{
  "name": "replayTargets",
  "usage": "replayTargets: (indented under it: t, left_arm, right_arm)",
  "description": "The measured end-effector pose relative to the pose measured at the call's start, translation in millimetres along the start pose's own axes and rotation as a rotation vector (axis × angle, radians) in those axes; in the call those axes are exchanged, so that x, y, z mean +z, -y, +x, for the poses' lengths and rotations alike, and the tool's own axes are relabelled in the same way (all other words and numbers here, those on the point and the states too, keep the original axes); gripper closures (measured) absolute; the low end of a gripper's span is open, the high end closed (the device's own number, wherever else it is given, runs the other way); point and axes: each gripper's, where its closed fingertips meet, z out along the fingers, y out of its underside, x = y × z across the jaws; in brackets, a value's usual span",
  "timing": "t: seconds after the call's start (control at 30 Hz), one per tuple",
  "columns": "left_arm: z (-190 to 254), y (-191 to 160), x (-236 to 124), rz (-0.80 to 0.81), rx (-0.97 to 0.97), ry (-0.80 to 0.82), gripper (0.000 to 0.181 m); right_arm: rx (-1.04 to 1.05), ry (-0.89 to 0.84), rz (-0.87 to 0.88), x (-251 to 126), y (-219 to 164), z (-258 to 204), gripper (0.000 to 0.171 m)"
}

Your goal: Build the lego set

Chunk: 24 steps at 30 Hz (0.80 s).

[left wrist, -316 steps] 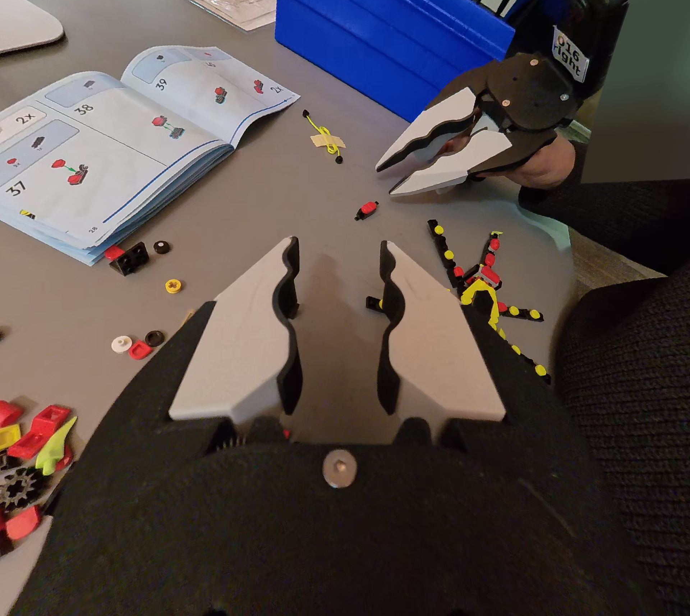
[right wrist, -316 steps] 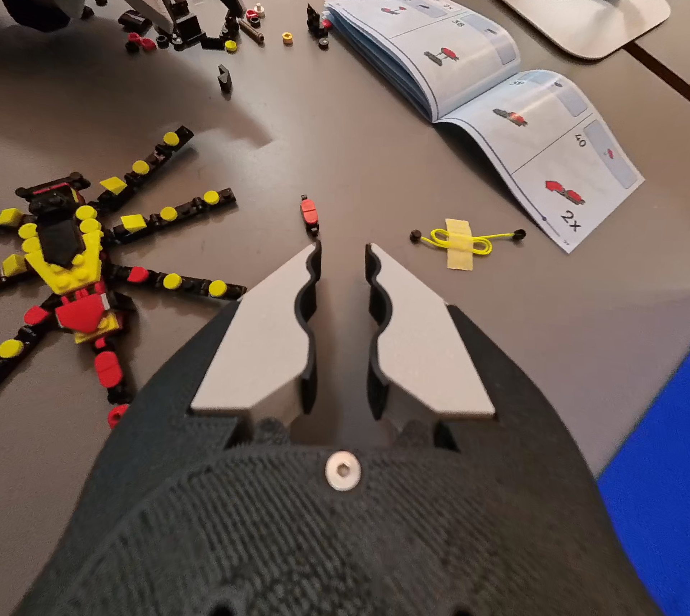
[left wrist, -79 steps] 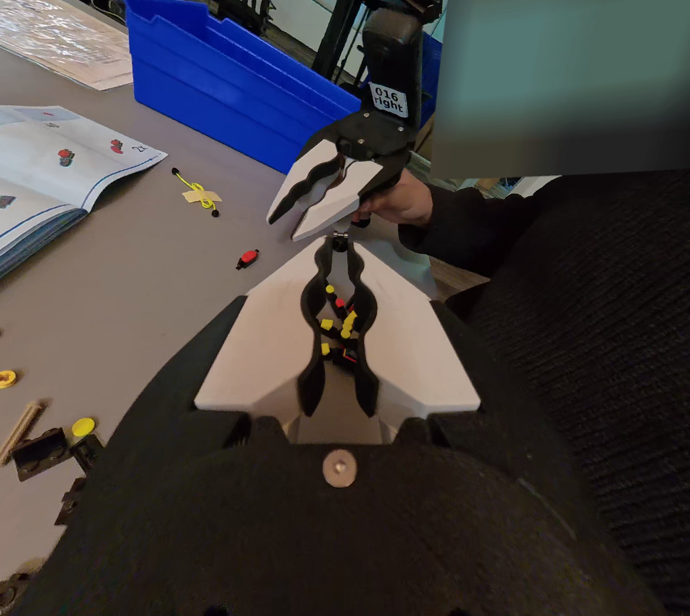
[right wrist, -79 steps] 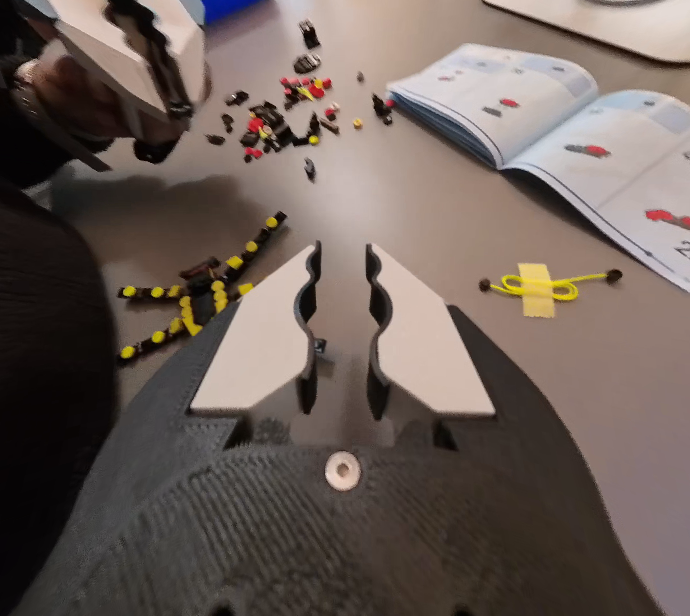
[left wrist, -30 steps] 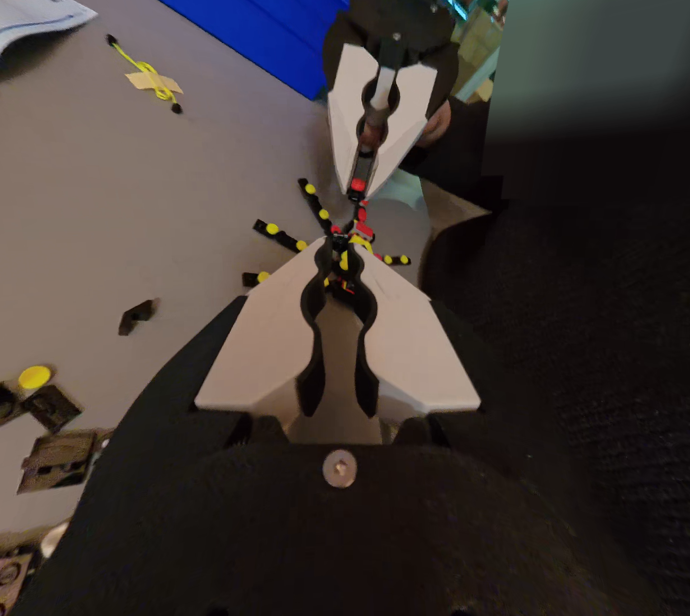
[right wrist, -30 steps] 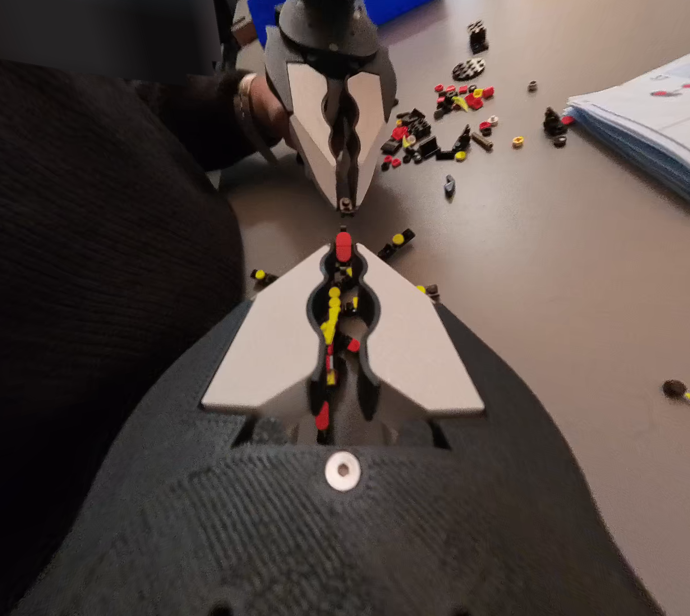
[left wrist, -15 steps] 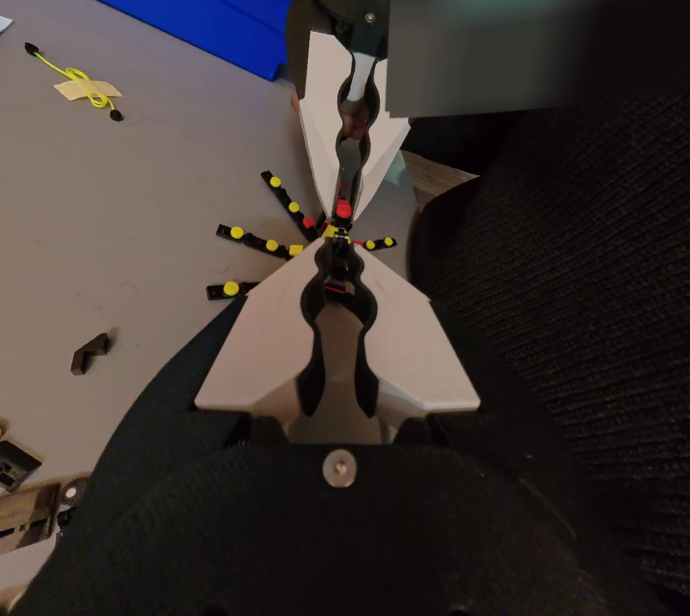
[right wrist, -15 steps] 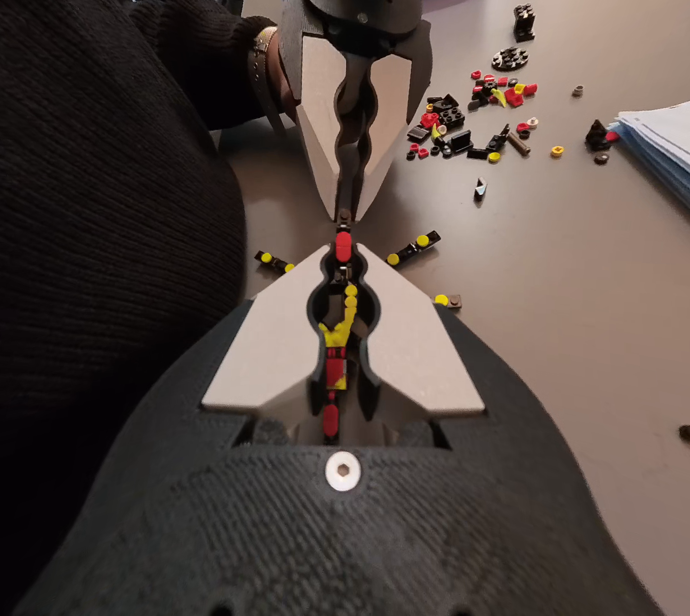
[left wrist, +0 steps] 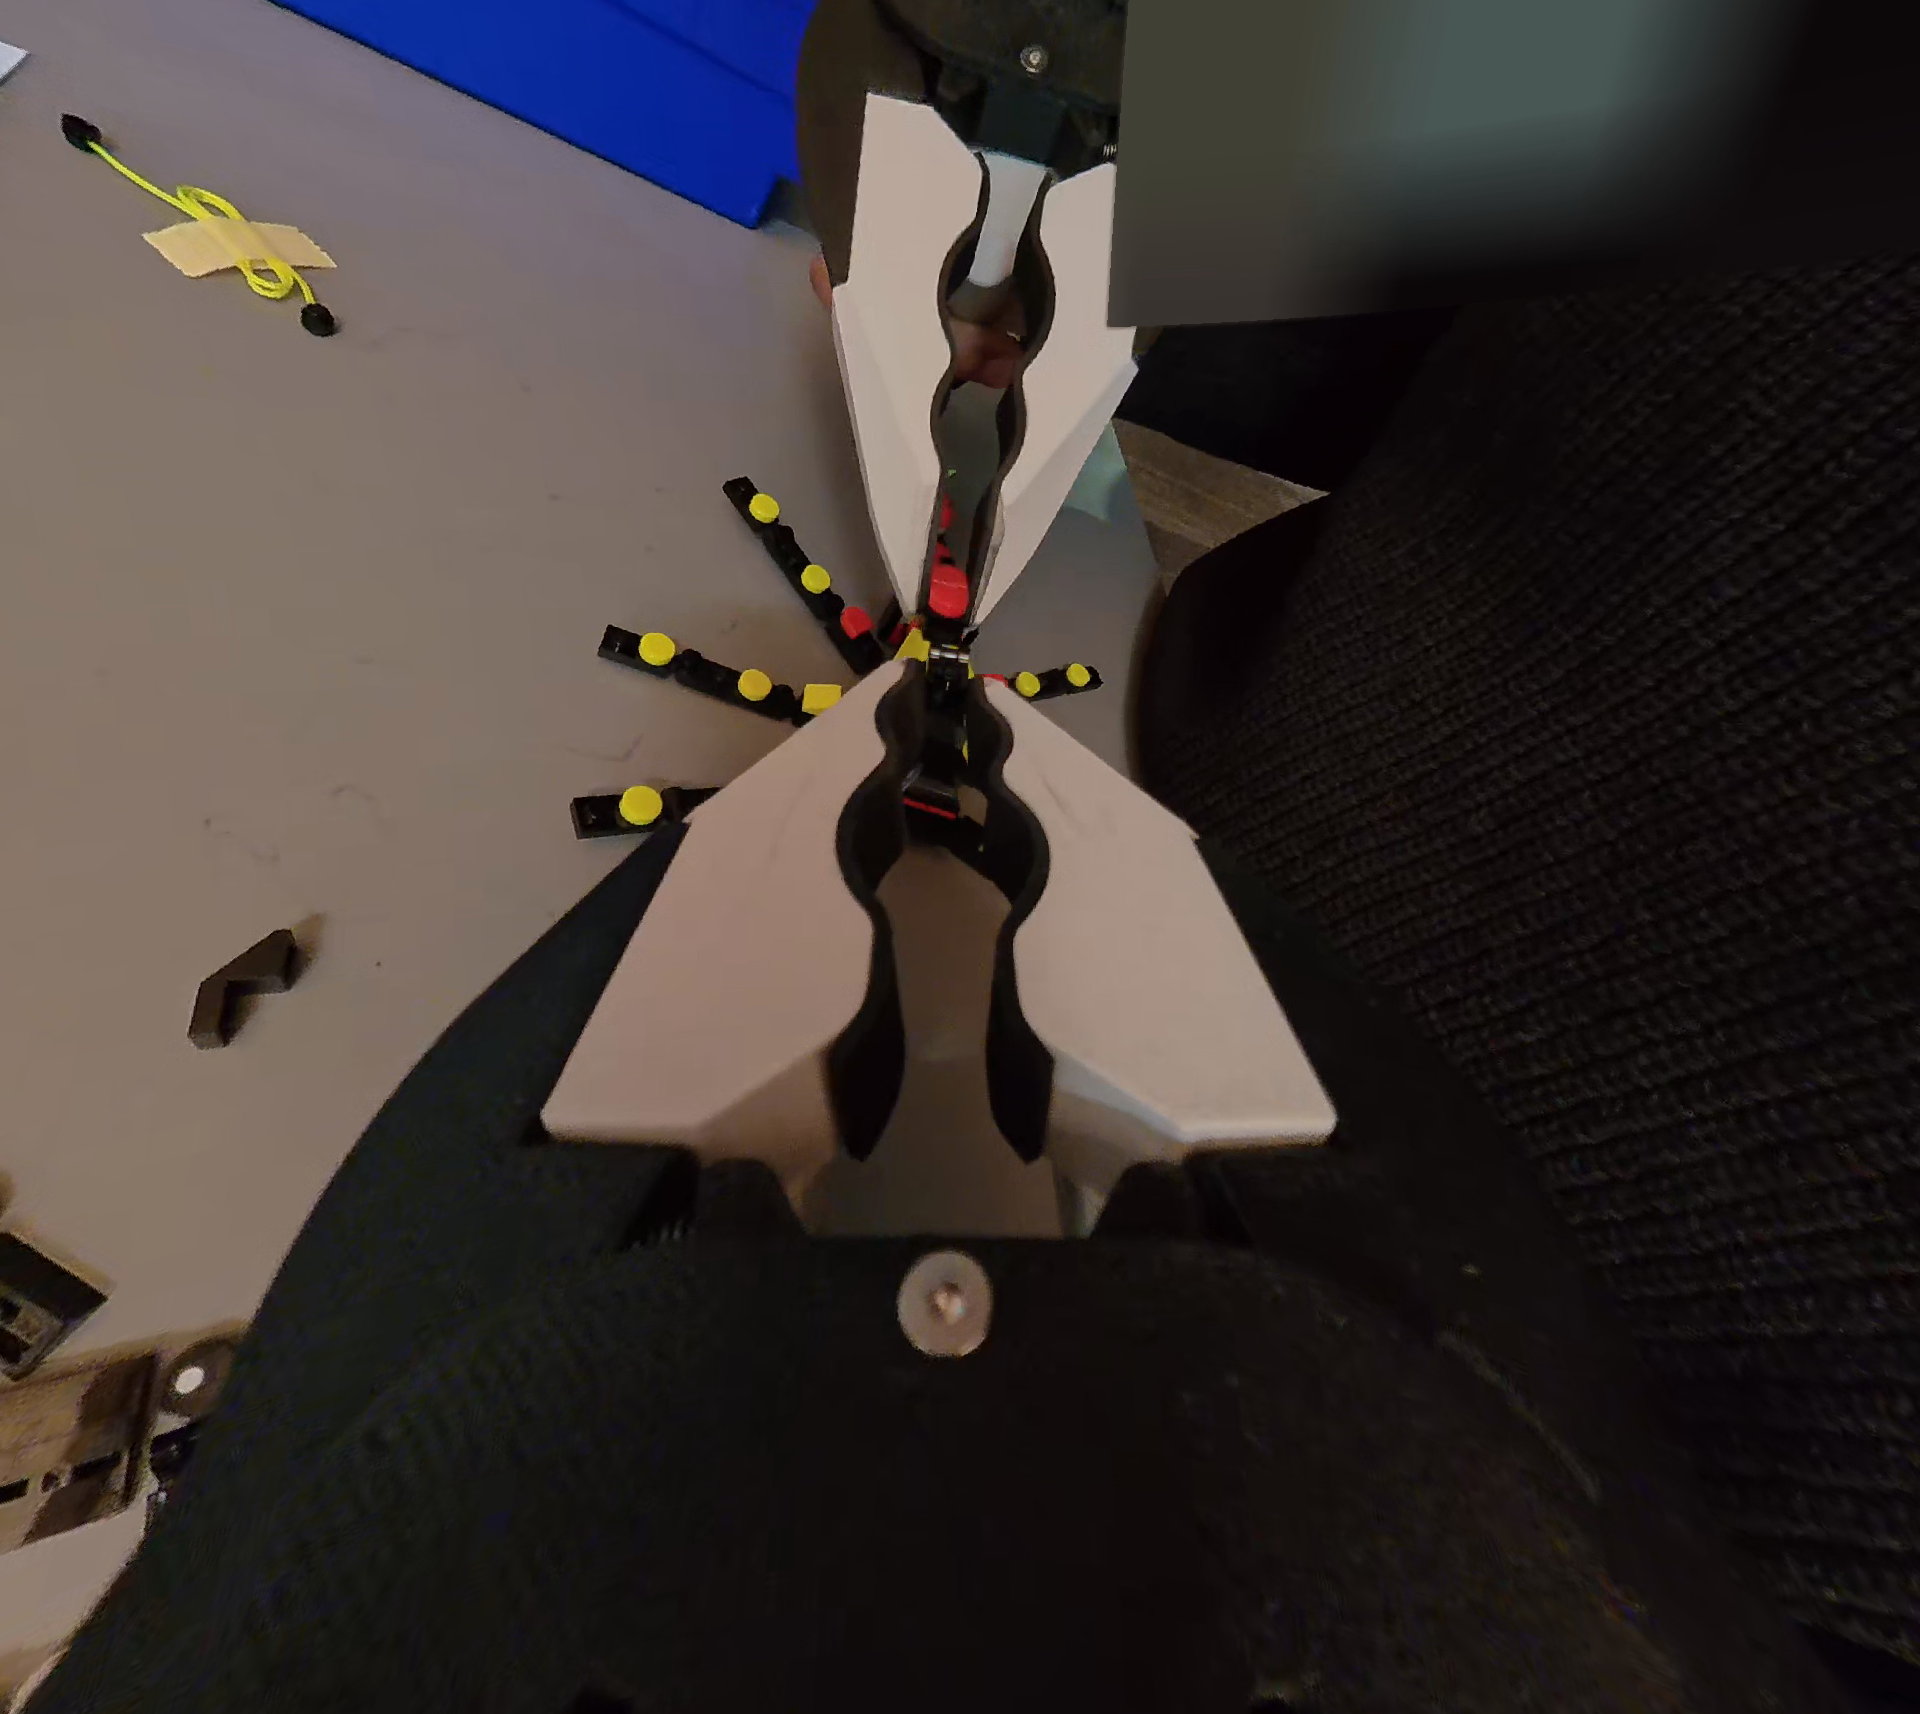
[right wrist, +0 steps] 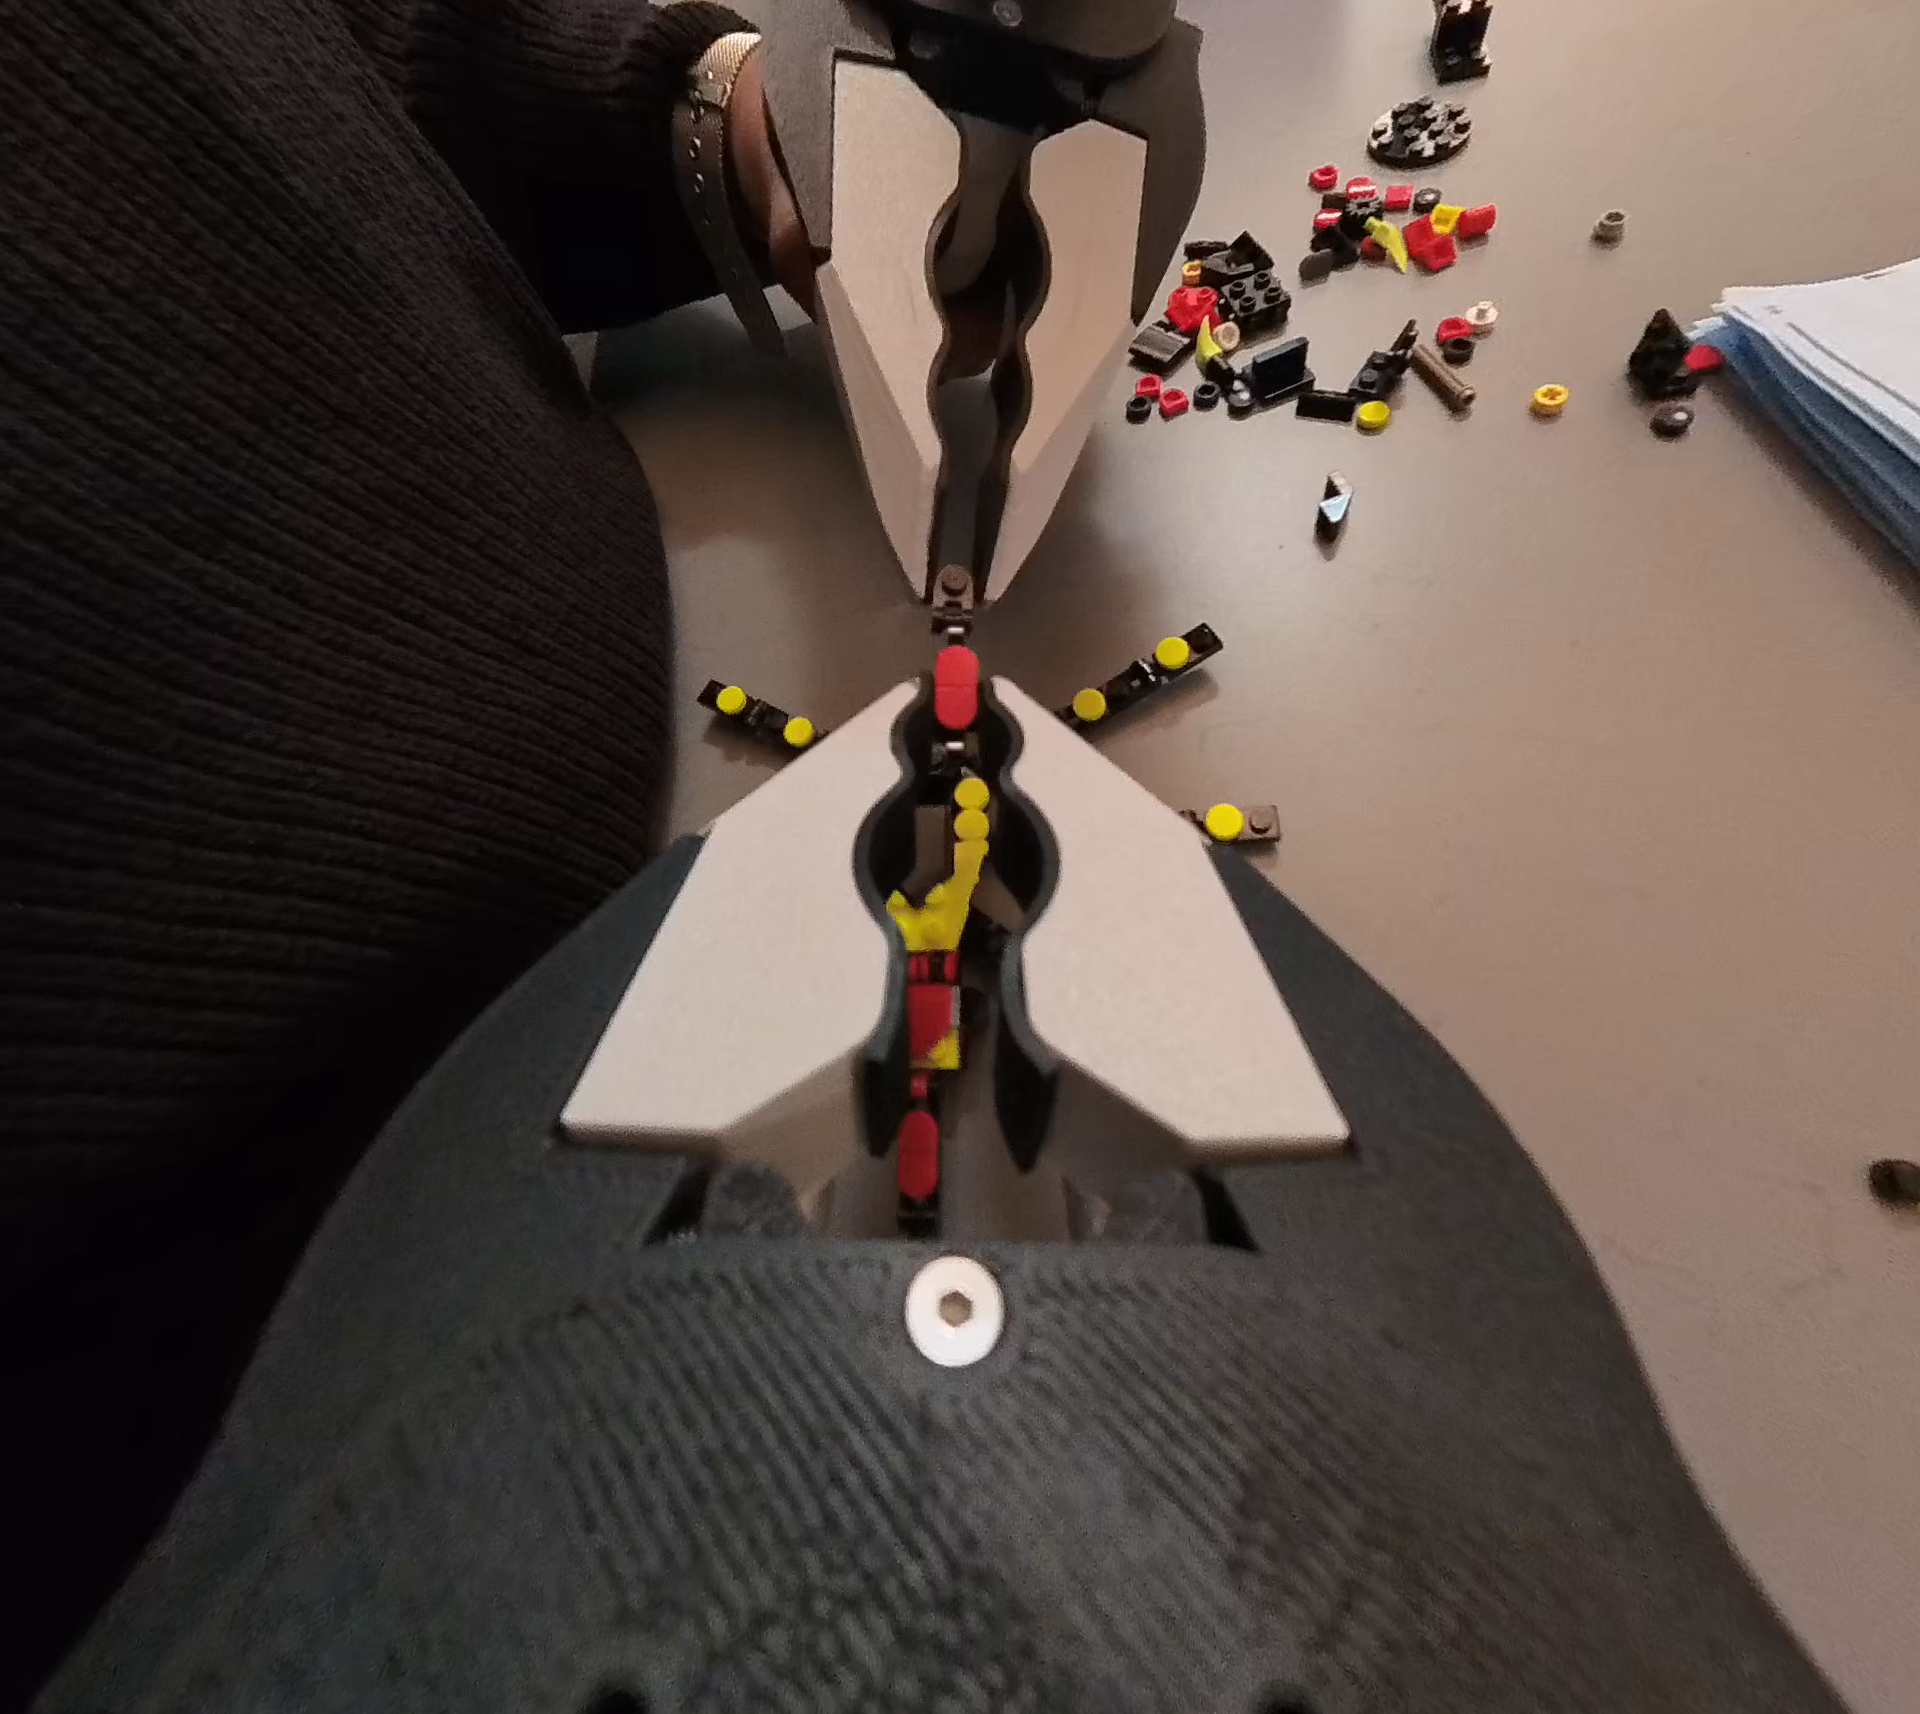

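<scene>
Right wrist view: right tool (right wrist: pixel 956 698) clamps the lego model (right wrist: pixel 935 968), left tool (right wrist: pixel 954 599) pinching a small black piece (right wrist: pixel 952 594).

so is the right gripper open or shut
Shut: the right gripper pinches the red-and-yellow lego model between its fingers.

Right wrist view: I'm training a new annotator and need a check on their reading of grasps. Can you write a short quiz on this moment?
1. True or false: the left gripper is shut on a small dark piece.
2. What grips the lego model? A) the right gripper B) a bare hand C) nothing, it lies free on the table
3. Fill in: the round studs on the model's black legs are ____.

Key: 1 true; 2 A; 3 yellow.
</scene>
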Motion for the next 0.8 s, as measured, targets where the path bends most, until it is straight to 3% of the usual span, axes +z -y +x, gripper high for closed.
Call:
replayTargets:
  t: [0.03,0.37,0.8]
  left_arm:
    - [0,1,0,0.004,-0.002,0.002,0.177]
    - [1,1,-1,-0.006,-0.004,-0.001,0.177]
    - [-6,-28,17,-0.212,0.005,0.085,0.177]
  right_arm:
    - [0.002,0.003,0.007,0,1,-1,0.166]
    - [-0.016,-0.009,0.012,0,4,-2,0.166]
    - [-0.1,-0.072,-0.182,12,-17,-3,0.165]
